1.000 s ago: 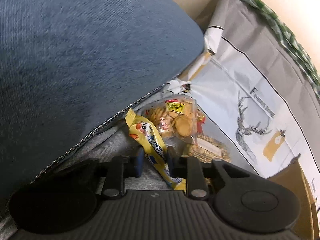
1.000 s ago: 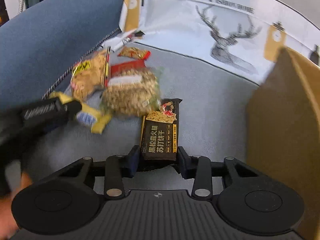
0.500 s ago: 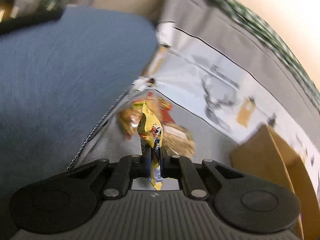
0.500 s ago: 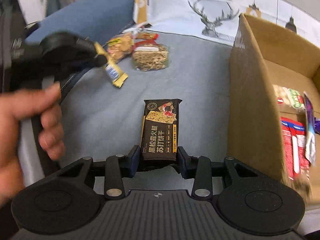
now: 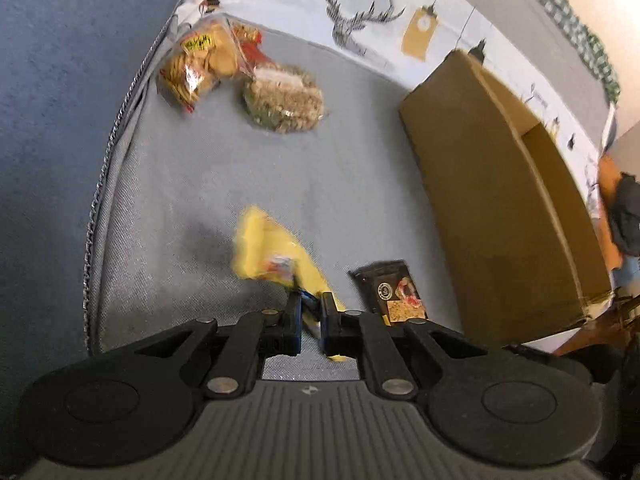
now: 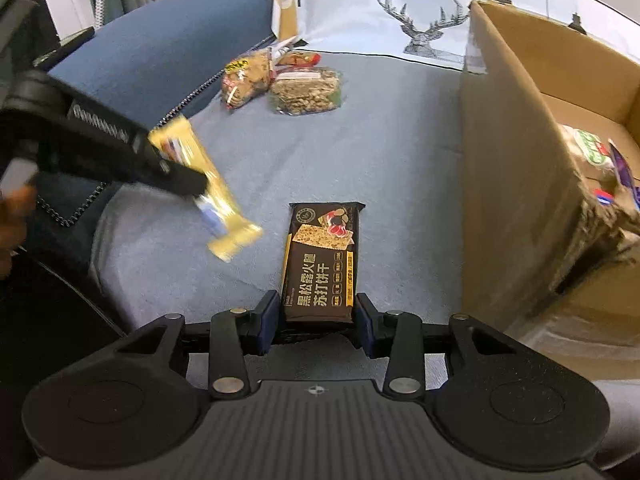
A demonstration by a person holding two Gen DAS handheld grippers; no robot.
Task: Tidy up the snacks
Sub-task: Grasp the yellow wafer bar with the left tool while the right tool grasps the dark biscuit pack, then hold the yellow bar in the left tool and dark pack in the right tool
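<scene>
Yellow wrapper (image 5: 276,258) pinched between the narrow jaws of the left gripper (image 5: 310,320), lifted over the grey cushion (image 5: 208,168), with the box (image 5: 500,216) off to the right and two snack bags (image 5: 240,80) left by the back. From the right wrist: dark cracker pack (image 6: 322,264) clamped in the right gripper (image 6: 316,316), box (image 6: 512,168) just right with snacks already inside — carry stage, judging by this; next, swing both over the rim and release.

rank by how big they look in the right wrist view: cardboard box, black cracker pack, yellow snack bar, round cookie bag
1. cardboard box, by far
2. black cracker pack, though it sits nearest the camera
3. yellow snack bar, blurred and partly hidden by the left gripper
4. round cookie bag, farthest away
</scene>
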